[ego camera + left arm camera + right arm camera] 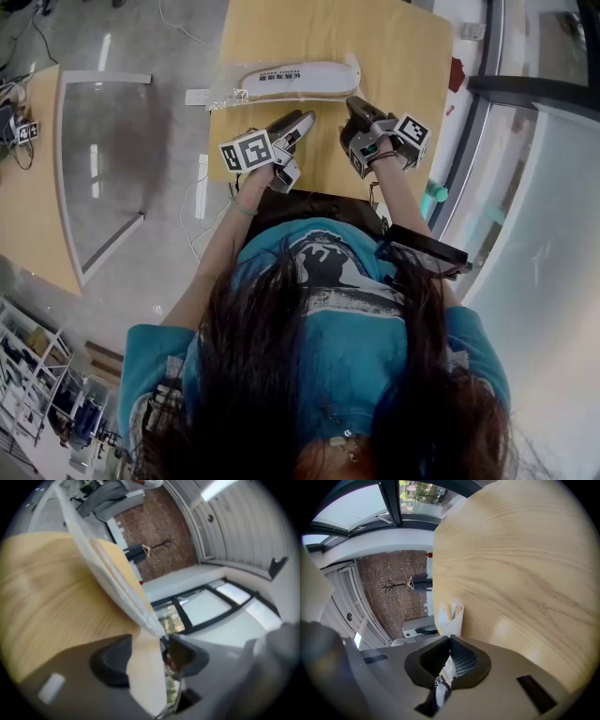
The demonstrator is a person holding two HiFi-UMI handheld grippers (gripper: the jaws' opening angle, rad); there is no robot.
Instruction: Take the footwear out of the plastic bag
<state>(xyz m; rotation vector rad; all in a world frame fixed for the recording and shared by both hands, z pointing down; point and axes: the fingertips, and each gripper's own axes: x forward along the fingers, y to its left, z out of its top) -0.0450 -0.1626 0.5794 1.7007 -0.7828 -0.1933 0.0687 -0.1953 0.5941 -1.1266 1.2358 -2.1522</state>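
A clear plastic bag [230, 92] with a white slipper [300, 77] inside lies flat across the wooden table [403, 47]. My left gripper [305, 120] sits just below the bag's middle. In the left gripper view its jaws [149, 653] stand apart, and a corner of the bag [112, 578] reaches in between them, near the right pad. My right gripper [354, 103] is at the bag's right end. In the right gripper view its jaws [450, 641] are shut on a pinch of the bag [451, 615], with white film sticking out past the tips.
The table's left edge drops to a grey floor with a white power strip [197, 97] and cables. A second wooden tabletop [28, 169] stands at far left. A dark window rail [473, 131] runs along the right. The person's head and teal shirt fill the lower frame.
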